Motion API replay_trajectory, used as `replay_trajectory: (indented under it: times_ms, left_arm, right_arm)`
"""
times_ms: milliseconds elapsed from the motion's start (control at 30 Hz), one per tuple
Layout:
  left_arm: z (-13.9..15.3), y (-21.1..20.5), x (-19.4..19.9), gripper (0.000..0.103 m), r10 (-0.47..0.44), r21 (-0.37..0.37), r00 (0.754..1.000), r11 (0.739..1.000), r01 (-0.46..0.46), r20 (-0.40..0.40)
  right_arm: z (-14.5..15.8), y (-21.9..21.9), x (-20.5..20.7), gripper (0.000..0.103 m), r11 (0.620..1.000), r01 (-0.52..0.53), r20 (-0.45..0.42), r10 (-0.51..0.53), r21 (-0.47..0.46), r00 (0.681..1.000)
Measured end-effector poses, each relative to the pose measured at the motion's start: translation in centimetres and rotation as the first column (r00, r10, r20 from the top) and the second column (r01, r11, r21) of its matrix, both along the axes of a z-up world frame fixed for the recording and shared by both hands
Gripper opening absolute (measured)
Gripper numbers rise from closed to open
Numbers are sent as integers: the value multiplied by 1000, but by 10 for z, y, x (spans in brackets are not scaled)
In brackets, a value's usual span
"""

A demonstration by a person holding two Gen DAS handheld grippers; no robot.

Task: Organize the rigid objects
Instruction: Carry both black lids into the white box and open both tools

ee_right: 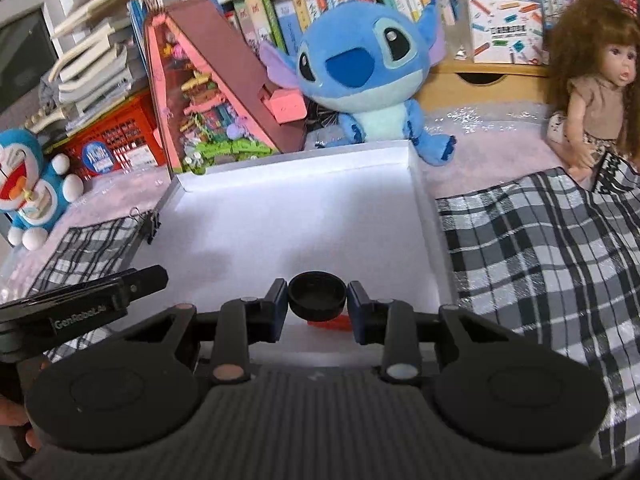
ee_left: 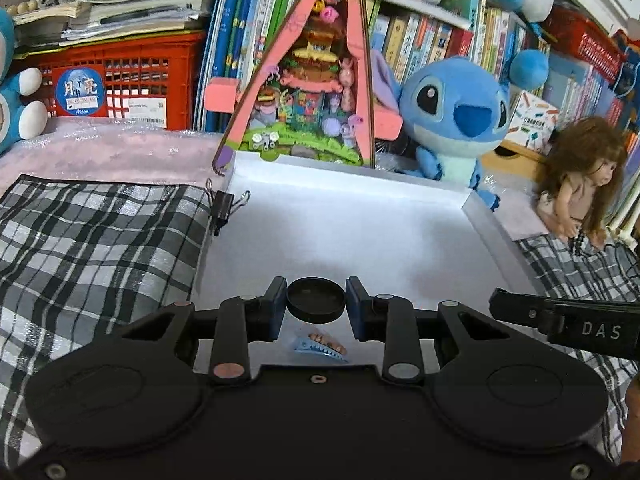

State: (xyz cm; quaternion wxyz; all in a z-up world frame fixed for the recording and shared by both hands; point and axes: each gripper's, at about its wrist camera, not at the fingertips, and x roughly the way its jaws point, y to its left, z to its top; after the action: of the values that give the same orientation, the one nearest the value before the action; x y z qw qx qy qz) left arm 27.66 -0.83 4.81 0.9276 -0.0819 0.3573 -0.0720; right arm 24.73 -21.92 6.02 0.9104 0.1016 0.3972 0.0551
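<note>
Lettering "DAS" marks the right hand-held gripper [ee_left: 560,320].

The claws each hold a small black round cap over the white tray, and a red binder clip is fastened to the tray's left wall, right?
Nearly. The binder clip on the white tray is black, not red, as the left wrist view shows. Both the left claw and right claw do grip a black round cap over the tray.

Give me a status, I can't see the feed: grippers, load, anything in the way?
Left gripper shut on a black cap. Right gripper shut on another black cap. Both over the white tray. Blue clip lies beneath.
</note>
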Motion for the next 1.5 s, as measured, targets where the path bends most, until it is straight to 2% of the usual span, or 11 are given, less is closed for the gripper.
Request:
replay_trajectory:
  times_ms: [533,767,867,933,967,1200,1367,1500]
  left_arm:
    - [-25,-17,15,30,-4,84,1000,996,5,-18]
    - [-28,-16,15,30,-4,99,1000,995,5,-11]
    - [-26,-17,13,31,-6,109,1000,994,6,-4]
    - [-24,-16,9,42,-8,109,1000,994,8,6]
    - [-23,-16,6,48,-10,108,1000,994,8,14]
    - [-5,-9,-18,69,-27,99,997,995,20,68]
    - [7,-2,-43,76,-55,98,993,994,44,108]
    - [14,2,-68,79,-83,92,988,993,71,132]
  right_arm:
    - [-25,13,28,38,995,4,-39,-8,-99,999]
    - [-34,11,32,37,995,12,-57,-17,-98,998]
    - [-35,11,31,40,995,12,-50,-16,-95,999]
    - [-33,9,29,46,997,12,-43,-15,-79,999]
    - [-33,8,28,55,997,15,-40,-18,-69,999]
    - [-20,-2,10,76,1000,6,12,-6,-30,1000]
    - [-10,-11,-12,84,1000,-13,54,14,-20,998]
    - [-3,-16,-36,87,999,-37,91,39,-24,995]
